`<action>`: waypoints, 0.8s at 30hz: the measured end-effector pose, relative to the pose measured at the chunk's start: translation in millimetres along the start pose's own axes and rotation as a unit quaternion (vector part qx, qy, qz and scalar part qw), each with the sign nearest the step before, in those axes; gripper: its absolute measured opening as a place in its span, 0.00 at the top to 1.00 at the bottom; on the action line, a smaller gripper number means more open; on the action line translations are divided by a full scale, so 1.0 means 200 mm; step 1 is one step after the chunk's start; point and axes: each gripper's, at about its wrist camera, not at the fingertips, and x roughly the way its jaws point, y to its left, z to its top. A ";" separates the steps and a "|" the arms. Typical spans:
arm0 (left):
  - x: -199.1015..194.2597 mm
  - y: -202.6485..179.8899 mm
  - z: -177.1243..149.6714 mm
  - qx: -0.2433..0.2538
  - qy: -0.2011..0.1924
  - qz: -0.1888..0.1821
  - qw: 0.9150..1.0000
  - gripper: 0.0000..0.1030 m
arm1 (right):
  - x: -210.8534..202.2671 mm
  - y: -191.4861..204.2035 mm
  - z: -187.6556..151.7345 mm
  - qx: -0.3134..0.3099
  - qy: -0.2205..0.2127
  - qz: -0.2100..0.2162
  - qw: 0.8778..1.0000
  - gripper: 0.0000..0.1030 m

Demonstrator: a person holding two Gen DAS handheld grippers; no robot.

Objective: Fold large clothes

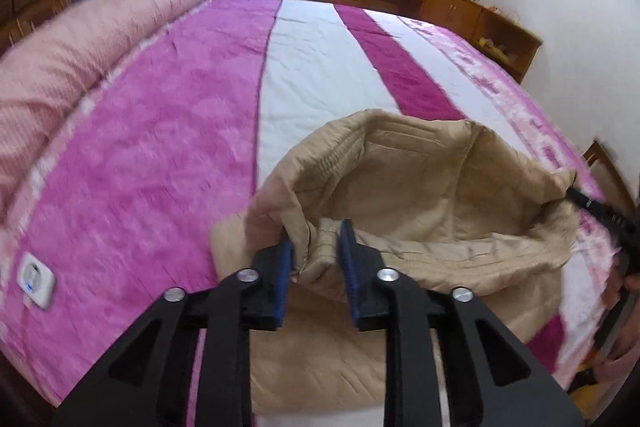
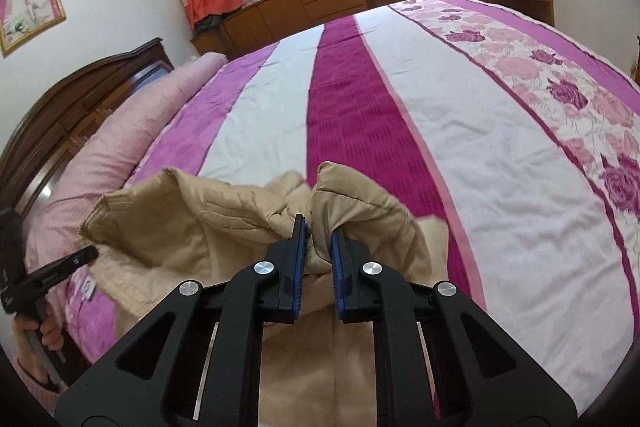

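Bed [image 2: 500, 187]: fills both views, covered in a spread of pink, white and magenta stripes with a rose-patterned band.
Rolled pink quilt [image 1: 80, 67]: lies along the headboard side of the bed.
Beige padded garment [image 1: 420, 187]: on the near edge of the bed, one end lifted off the spread and bunched between the two grippers.
Left gripper [image 1: 316, 247]: jaws pinch a fold of the garment's edge.
Right gripper [image 2: 319, 247]: jaws nearly closed, clamping a thick bunch of the same fabric.
White label [image 1: 36, 283]: on the pink stripe, left of the garment.
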 end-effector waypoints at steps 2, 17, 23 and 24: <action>0.00 -0.01 0.01 0.005 -0.003 0.012 1.000 0.48 | 0.06 0.00 0.04 -0.008 -0.002 -0.018 1.000 0.83; -0.14 0.09 -0.03 -0.002 -0.020 0.017 1.000 0.29 | -0.02 -0.13 0.03 -0.013 -0.016 -0.029 0.999 0.42; 0.03 0.17 -0.07 -0.022 0.003 0.006 1.000 0.27 | -0.02 -0.20 -0.02 -0.026 0.002 -0.037 0.999 0.37; 0.07 0.18 -0.08 -0.024 0.005 0.003 1.000 0.25 | 0.00 -0.22 -0.03 -0.025 0.011 -0.039 0.999 0.37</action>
